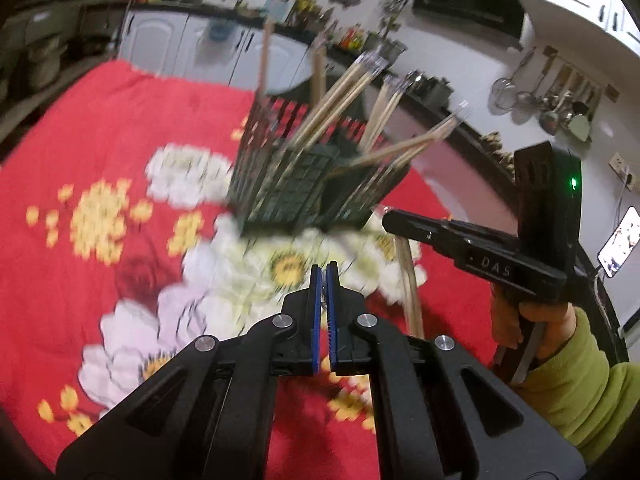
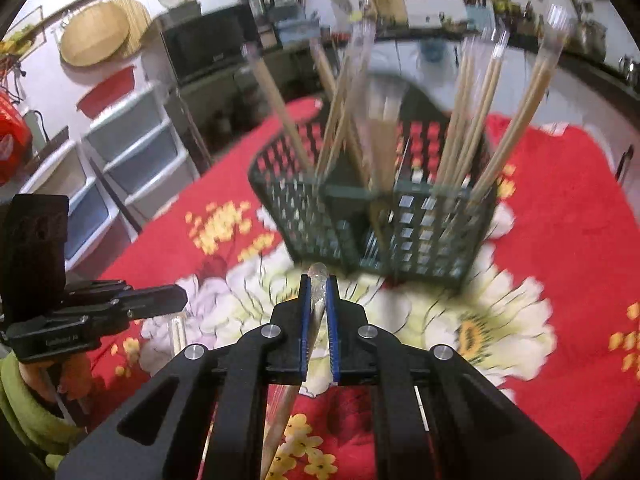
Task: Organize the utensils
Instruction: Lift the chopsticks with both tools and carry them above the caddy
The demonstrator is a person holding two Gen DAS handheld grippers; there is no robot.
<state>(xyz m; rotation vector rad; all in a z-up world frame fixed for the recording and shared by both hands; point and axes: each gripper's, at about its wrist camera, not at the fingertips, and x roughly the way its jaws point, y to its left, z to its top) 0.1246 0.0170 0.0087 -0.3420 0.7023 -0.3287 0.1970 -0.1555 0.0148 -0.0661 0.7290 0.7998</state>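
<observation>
Holding a wrapped chopstick pair clamped in your right hand-held gripper; left hand-held gripper is together; basket ahead already holds many pairs.

Premises are being identified as a domestic kitchen. A table under a red floral cloth is being used as the work surface. Beyond the table, white cabinet doors are being seen under a dark counter crowded with jars. To the right of the table, ladles and strainers are being kept hanging on a wall rail. To its left, a microwave, plastic drawers and round woven mats are being observed.
</observation>
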